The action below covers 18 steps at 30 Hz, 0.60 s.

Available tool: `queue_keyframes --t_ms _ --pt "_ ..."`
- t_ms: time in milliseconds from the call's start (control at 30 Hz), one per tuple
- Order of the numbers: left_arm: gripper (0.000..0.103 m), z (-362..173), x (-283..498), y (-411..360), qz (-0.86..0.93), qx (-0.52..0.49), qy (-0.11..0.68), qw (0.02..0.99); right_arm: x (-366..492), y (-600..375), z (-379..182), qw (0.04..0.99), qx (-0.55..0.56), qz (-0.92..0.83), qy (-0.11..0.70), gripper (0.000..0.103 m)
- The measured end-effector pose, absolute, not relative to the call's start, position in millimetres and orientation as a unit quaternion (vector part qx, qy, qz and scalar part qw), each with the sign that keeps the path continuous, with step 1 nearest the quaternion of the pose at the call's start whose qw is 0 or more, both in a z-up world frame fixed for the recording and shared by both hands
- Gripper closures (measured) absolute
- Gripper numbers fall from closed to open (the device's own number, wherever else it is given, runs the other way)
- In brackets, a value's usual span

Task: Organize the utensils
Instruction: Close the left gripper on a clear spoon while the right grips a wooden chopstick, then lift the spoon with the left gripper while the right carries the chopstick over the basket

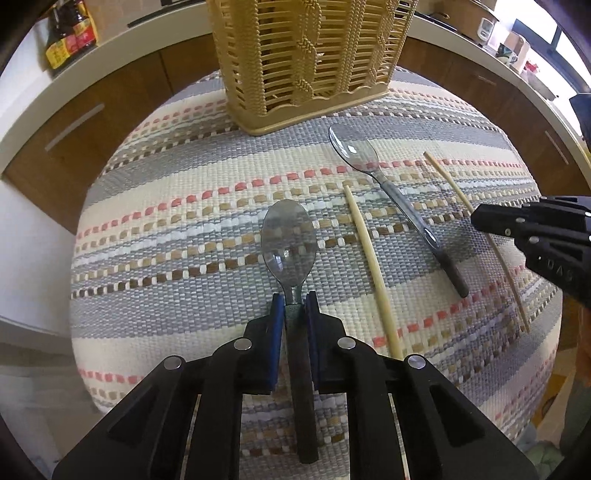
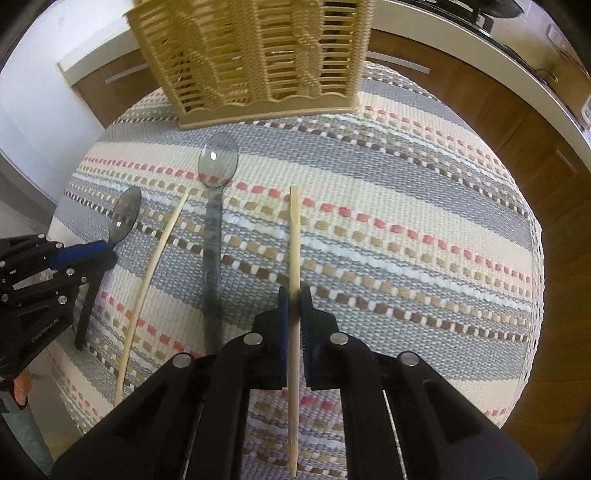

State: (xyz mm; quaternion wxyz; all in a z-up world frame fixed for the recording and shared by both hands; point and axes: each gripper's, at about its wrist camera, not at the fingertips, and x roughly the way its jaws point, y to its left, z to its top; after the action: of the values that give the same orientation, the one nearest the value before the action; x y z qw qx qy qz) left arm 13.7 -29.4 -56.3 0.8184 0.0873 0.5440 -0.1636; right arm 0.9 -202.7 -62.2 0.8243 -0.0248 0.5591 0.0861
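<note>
My left gripper [image 1: 294,299] is shut on the neck of a clear spoon [image 1: 289,240] with a dark handle, which lies on the striped woven mat [image 1: 184,206]. In the right wrist view the same spoon [image 2: 125,216] shows at the far left in the left gripper [image 2: 107,251]. My right gripper [image 2: 294,293] is shut on a pale wooden chopstick [image 2: 294,229], pads pressed to both sides. A second chopstick [image 2: 155,273] and a second clear spoon [image 2: 214,221] lie between the two grippers. The tan slatted utensil basket [image 1: 306,59] stands upright at the mat's far edge.
The mat covers a round table [image 2: 480,258] with bare weave on its right half. Brown cabinets [image 1: 92,122] and a white counter curve behind it. Sauce bottles [image 1: 70,33] stand on the counter at the far left. The right gripper [image 1: 480,219] reaches in from the right edge.
</note>
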Motion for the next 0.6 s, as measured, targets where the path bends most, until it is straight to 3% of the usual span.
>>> queue_keyframes --t_ms 367,600 --pt "0.093 -52.2 15.7 -46.7 -0.163 0.103 0.539 0.820 -9.1 -219.4 -34.5 0.842 -0.008 0.124 0.524 0.098" --pt "0.093 14.0 3.5 -47.5 -0.193 0.049 0.436 0.878 -24.6 -222.6 16.9 0.884 -0.019 0.153 0.442 0.098"
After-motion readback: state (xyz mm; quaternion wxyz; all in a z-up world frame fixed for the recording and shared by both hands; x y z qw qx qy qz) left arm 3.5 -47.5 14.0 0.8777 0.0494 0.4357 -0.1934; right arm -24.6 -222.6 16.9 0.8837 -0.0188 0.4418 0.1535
